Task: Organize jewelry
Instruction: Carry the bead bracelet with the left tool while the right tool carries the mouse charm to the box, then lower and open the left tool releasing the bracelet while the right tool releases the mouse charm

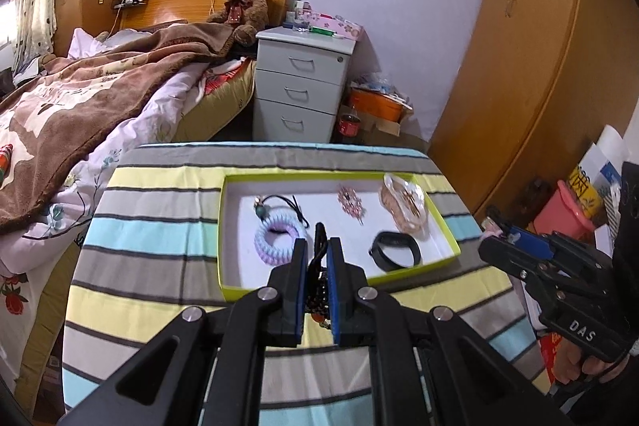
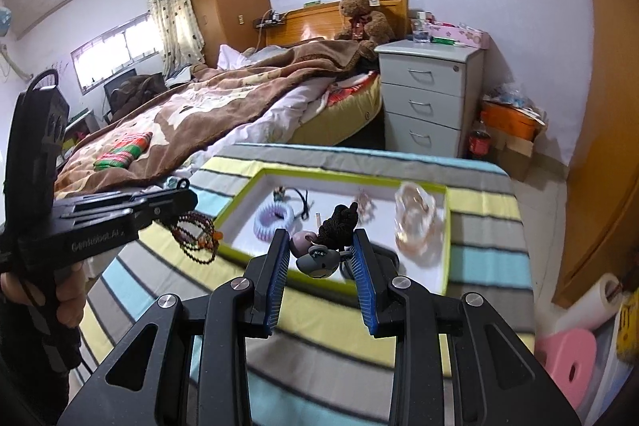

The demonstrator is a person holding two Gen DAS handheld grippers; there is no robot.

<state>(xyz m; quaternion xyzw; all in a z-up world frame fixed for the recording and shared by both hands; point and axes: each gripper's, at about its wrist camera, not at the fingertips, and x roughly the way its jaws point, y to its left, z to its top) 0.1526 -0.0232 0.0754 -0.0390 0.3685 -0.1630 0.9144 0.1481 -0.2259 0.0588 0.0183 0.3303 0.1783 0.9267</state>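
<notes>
A green-rimmed box lid [image 1: 223,226] with a white floor lies on the striped table [image 1: 151,226]. In it lie a lilac spiral hair tie [image 1: 275,240], a black cord necklace [image 1: 293,204], a pink brooch [image 1: 350,204], a clear amber clip [image 1: 405,204] and a black wristband [image 1: 395,251]. My left gripper [image 1: 317,246] is shut on a dark beaded bracelet [image 2: 197,238], held above the lid's near edge. My right gripper [image 2: 320,240] holds a grey and pink charm with a black tassel [image 2: 319,250] between its fingers, over the lid [image 2: 446,238].
A bed with a brown blanket [image 1: 80,94] stands left of the table. A grey drawer unit [image 1: 299,86] and an orange bin [image 1: 375,104] stand behind it. A wooden wardrobe [image 1: 519,66] is on the right, with pink stools [image 2: 567,358] and paper towels below.
</notes>
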